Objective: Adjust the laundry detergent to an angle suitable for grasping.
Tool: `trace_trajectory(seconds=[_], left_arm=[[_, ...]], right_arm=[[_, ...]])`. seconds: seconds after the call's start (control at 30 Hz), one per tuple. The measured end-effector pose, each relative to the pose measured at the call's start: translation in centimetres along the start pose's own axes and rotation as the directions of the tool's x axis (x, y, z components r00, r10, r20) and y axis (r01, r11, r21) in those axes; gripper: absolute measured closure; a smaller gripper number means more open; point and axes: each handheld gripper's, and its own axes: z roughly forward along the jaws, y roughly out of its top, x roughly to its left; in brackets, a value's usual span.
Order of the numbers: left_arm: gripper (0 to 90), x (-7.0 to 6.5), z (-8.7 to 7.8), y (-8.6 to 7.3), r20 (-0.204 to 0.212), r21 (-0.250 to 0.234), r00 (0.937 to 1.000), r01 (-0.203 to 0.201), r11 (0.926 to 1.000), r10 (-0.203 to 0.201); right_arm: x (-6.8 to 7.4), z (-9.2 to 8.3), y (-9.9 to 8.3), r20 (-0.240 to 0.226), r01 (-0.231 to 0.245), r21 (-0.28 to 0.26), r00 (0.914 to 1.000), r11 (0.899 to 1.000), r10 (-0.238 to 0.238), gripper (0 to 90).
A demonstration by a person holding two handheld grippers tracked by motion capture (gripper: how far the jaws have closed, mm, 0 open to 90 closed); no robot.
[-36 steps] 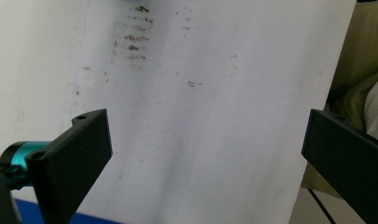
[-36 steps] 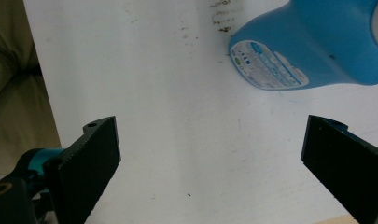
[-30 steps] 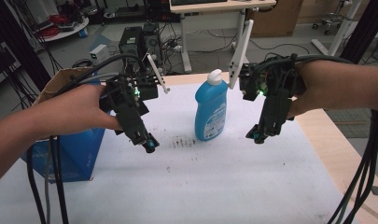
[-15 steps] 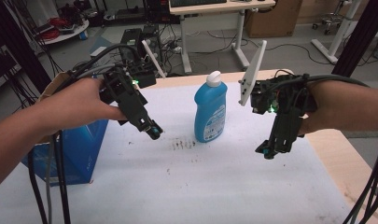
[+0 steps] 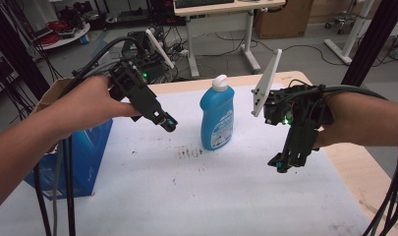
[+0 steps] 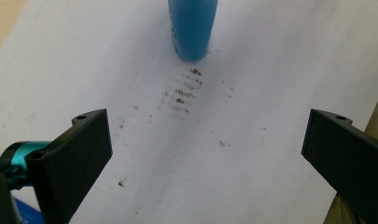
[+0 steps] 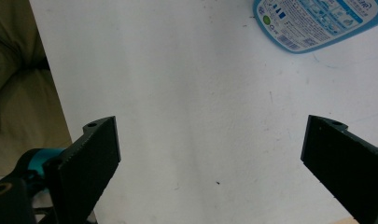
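Note:
A blue bottle (image 5: 217, 118) with a white cap stands upright on the white table cover (image 5: 196, 196), near the middle back. My left gripper (image 5: 167, 123) hovers to the bottle's left, jaws wide apart and empty; its own view has the bottle's base (image 6: 192, 28) ahead between the jaws. My right gripper (image 5: 284, 163) hangs to the bottle's right, pointing down at the table, open and empty. The right gripper view catches the bottle's label (image 7: 317, 21) at the upper right.
A blue box (image 5: 83, 157) stands at the table's left edge under my left forearm. Dark smudges (image 5: 189, 152) mark the cover in front of the bottle. The bare wooden table edge (image 5: 358, 167) runs along the right. Cables trail from both grippers.
The left gripper has moved up and toward the bottle. The right gripper has drifted right and lower, away from the bottle. The bottle has not moved.

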Motion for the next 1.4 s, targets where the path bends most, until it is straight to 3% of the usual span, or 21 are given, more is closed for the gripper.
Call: trace_trajectory(seconds=[0.37, 0.8, 1.1, 1.4], left_arm=[[1.6, 0.1, 0.5, 1.7, 0.001, -0.065, 1.0, 0.004, 0.9979, -0.004], [1.6, -0.2, 1.1, 4.7, 0.001, -0.081, 0.9996, -0.029, 0.9963, 0.029], [1.7, 0.2, 2.9, 7.2, 0.006, -0.098, 0.9995, -0.029, 0.9947, 0.03], [1.6, 0.9, 4.8, 8.5, 0.004, -0.095, 0.9994, -0.034, 0.9949, 0.034]], right_arm=[[0.0, 0.1, -0.8, 0.008, -0.01, -0.01, 0.9999, 1.0, 0.01, 3.7], [-0.1, 0.2, -1.1, 0.01, -0.01, -0.021, 0.9999, 1.0, 0.01, 3.7], [-0.4, 0.7, -1.5, 0.003, -0.017, -0.028, 0.9998, 0.999, 0.017, 3.7], [-0.9, 0.8, -1.6, -0.003, -0.024, -0.037, 0.9997, 0.999, 0.024, 3.7]])
